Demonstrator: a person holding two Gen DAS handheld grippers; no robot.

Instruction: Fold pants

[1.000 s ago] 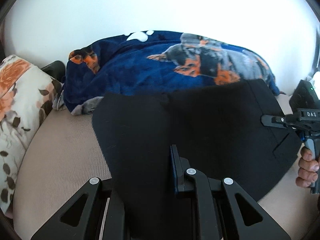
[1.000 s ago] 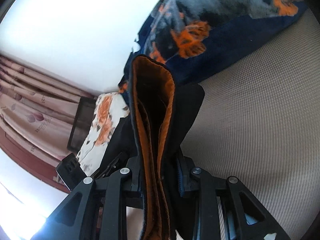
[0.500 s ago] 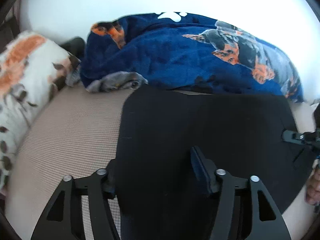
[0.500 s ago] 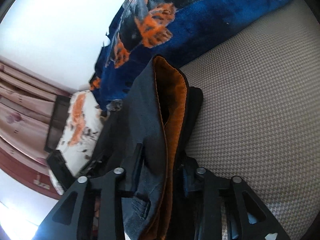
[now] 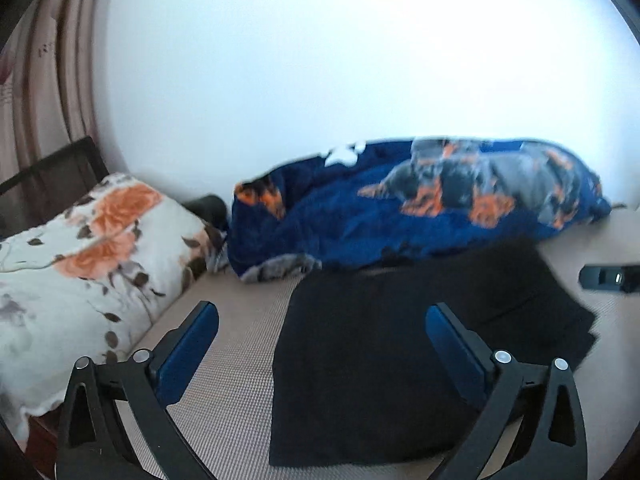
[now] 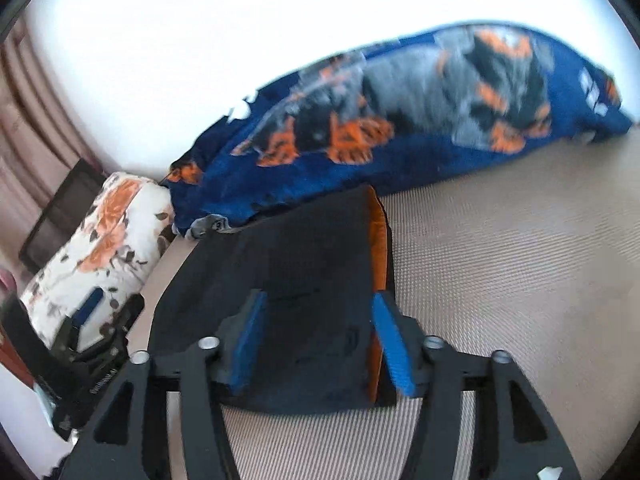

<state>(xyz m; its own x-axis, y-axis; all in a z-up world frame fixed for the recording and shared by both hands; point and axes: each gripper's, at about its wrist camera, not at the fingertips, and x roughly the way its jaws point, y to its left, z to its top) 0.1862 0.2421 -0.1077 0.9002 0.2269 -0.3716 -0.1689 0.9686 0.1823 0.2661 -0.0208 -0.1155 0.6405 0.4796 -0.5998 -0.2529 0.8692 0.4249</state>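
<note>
While both tools hover with nothing in their grasp, we log the scene as follows.

Pants: we see the black pants (image 5: 404, 364) lying folded into a rough rectangle on the beige woven mattress (image 5: 232, 392), flat and free of either tool. From the right wrist view the same pants (image 6: 304, 280) show an orange lining (image 6: 378, 232) along their right-hand edge, where the layers stack.

Left gripper: our left gripper (image 5: 322, 344) sits low over the mattress with its blue-padded fingers (image 5: 188, 352) spread wide; one finger is over bare mattress, the other over the near part of the pants, and we cannot tell whether either touches the cloth.

Right gripper: our right gripper (image 6: 320, 340) has its fingers (image 6: 390, 352) apart as well, straddling the near end of the folded stack, pinching nothing.

Blanket: a navy fleece blanket (image 5: 420, 208) printed with grey and orange dogs lies bunched along the white wall (image 5: 320, 60), just behind the pants.

Pillow: a white pillow with orange flowers (image 5: 80, 264) rests at the left end of the bed, touching the blanket.

Curtain: pink drapes (image 5: 48, 80) hang at far left.
</note>
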